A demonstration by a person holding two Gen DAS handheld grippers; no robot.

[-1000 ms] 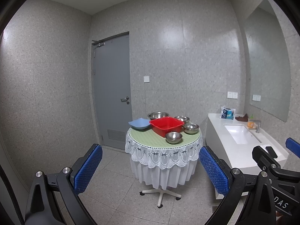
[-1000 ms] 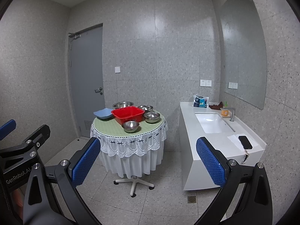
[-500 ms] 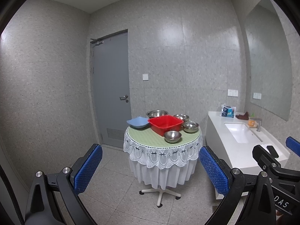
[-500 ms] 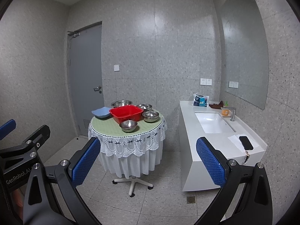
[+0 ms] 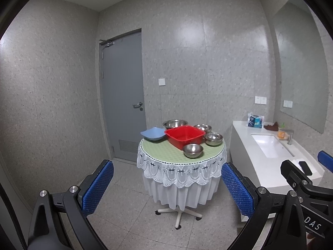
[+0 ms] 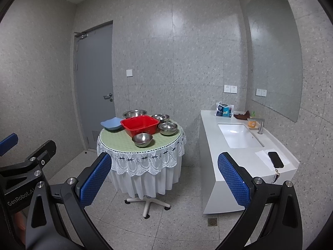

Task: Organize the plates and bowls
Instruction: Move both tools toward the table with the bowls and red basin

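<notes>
A round table (image 5: 158, 152) with a green top and white lace skirt stands mid-room, also in the right wrist view (image 6: 118, 139). On it sit a red basin (image 5: 184, 135) (image 6: 139, 125), a blue plate-like dish (image 5: 153, 133) (image 6: 111, 123) at its left, and several steel bowls: a large one (image 5: 175, 123) behind, one (image 5: 193, 150) (image 6: 142, 139) in front, others (image 5: 213, 138) (image 6: 167, 128) at right. My left gripper (image 5: 167, 187) and right gripper (image 6: 162, 182) are both open and empty, well short of the table.
A white sink counter (image 5: 258, 160) (image 6: 245, 156) stands right of the table, with a faucet (image 6: 260, 125), an orange cup (image 6: 251, 123), a packet (image 6: 224, 110) and a phone (image 6: 275, 159). A grey door (image 5: 122, 95) is behind left. A floor drain (image 6: 212, 221) lies near the counter.
Both views have shifted slightly, with the table sitting a little lower and left in frame. Both grippers stay open and empty.
</notes>
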